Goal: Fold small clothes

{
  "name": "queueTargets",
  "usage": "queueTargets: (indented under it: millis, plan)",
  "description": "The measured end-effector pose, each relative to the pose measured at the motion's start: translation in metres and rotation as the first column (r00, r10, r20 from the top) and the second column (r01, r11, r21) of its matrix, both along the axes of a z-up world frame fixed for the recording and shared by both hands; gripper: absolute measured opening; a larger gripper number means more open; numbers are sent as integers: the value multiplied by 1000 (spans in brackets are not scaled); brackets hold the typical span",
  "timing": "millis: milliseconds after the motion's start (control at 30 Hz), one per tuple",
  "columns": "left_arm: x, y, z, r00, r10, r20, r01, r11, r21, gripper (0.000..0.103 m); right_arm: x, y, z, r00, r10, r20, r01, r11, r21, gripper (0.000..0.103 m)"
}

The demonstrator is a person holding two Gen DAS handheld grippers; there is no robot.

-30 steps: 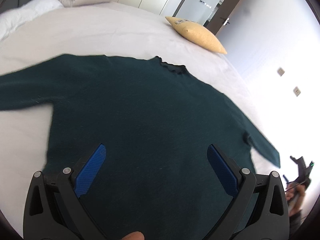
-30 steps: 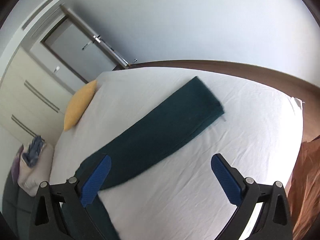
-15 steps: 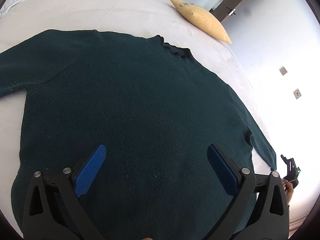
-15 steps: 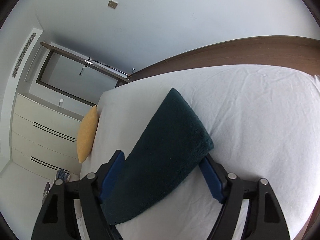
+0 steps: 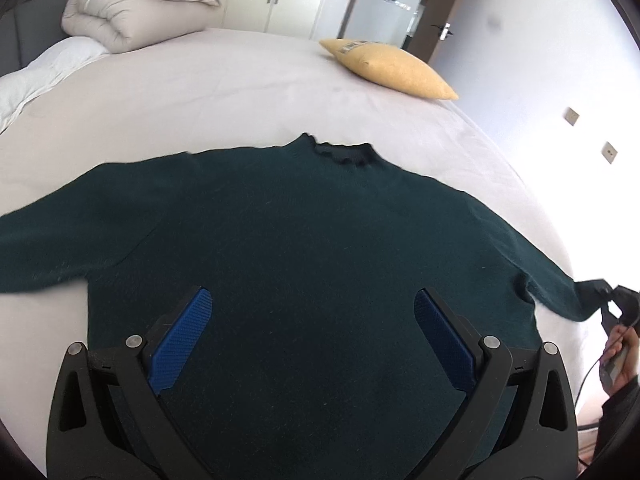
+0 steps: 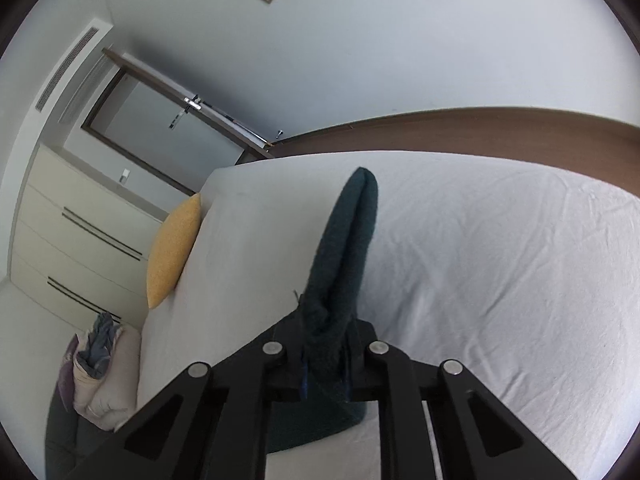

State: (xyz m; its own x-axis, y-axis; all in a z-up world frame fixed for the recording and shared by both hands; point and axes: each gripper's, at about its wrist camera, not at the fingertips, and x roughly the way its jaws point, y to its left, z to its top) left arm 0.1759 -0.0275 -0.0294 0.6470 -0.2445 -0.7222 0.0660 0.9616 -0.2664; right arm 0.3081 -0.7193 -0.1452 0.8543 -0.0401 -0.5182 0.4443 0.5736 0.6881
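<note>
A dark green sweater [image 5: 312,248] lies flat on the white bed [image 5: 240,80], collar away from me, sleeves spread to both sides. My left gripper [image 5: 312,340] is open and hovers over the sweater's lower body, holding nothing. My right gripper [image 6: 326,344] is shut on the cuff end of the sweater's right sleeve [image 6: 344,252], which sticks up pinched between the jaws. In the left wrist view the right gripper [image 5: 604,296] shows at the far right, at the sleeve's end.
A yellow pillow [image 5: 392,68] lies at the bed's far side. A folded beige duvet [image 5: 132,12] with grey cloth on top sits at the far left. A white wardrobe [image 6: 80,232], a door [image 6: 168,120] and a wooden bed frame [image 6: 480,128] stand beyond the bed.
My right gripper has closed on the sleeve cuff, which lay flat between open jaws before. My left gripper has pulled back, so more of the bed shows.
</note>
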Motion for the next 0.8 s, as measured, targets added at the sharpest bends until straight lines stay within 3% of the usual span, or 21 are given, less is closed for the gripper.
queueTargets:
  millis: [100,200,233,333,400,467,500,567,667,800]
  plan:
    - [13,3,10,1000,-1,0,1,999,-37,103,34,56,38,991,129,-14,-130,980,-150,15]
    - [30,12,14,999,-24,-30,19,987,-158,103,69,137,69,954,299,-18,-291,911,-291,15]
    - [36,13,14,999,-38,-38,30,979,-201,103,76,168,74,933,361,-21,-348,880,-322,15]
    - [52,12,16,998,-65,-26,56,959,-279,103,95,272,69,815,575,-69,-557,745,-368,13]
    - [68,14,7,993,-99,-62,68,918,-391,103,102,331,55,751,650,-120,-635,660,-402,12]
    - [81,15,-5,983,-145,-109,71,863,-500,103,104,368,40,711,684,-160,-677,607,-415,12]
    - [87,15,-13,978,-163,-133,64,832,-551,103,106,383,32,693,700,-172,-699,594,-398,12]
    - [96,14,-21,969,-184,-162,55,808,-586,103,101,401,18,670,716,-197,-724,572,-385,12]
    - [112,5,-35,952,-224,-211,53,796,-603,103,91,414,3,644,733,-220,-750,548,-370,12]
    - [123,-8,-70,903,-277,-329,15,785,-620,101,83,407,-5,644,730,-230,-753,551,-359,12]
